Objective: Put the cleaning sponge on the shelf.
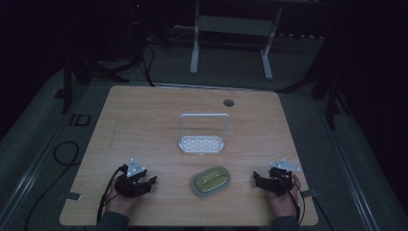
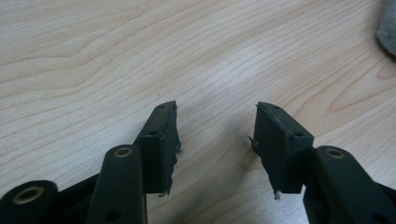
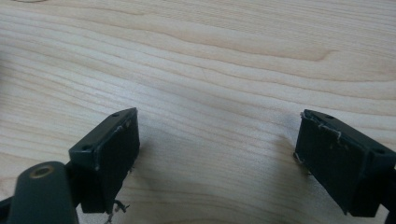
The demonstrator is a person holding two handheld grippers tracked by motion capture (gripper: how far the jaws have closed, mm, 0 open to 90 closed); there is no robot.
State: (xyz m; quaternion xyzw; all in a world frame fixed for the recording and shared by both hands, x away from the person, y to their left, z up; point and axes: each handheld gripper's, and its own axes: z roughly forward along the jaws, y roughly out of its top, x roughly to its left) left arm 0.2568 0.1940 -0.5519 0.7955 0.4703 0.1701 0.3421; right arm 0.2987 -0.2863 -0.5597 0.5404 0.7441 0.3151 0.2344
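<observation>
Resting low on the near part of the wooden bench (image 1: 144,110), the left claw (image 1: 144,185) and the right claw (image 1: 262,182) were each seen with jaws spread wide and nothing between them; in both gripper views only bare wood grain was framed between the black pads. The object nearest them, an oval olive-green dish on a grey base (image 1: 210,181), was placed between the two claws, apart from both and near the front edge. A grey corner of it was caught at the upper right of the left gripper view (image 2: 387,23). Behind it, toward the middle of the bench, a white rack with a tall wire handle (image 1: 203,134) was stood, separate from the dish.

Several risks could be judged from this arrangement. Since the dish appeared low and smooth-rimmed, a grip taken too high on its edge could be expected to slip, and the dish could be pushed along the bench rather than lifted. As it lay close to the front edge, a shove from either claw toward the person could send it off the bench. If both claws were closed in on it together, they could be brought into collision with each other over so small a thing. The frayed pad edges, visible in both gripper views, could reduce friction. The dim light could also cause the rim to be misjudged. Were the dish carried toward the rack, the upright handle could be struck and the light rack tipped.
</observation>
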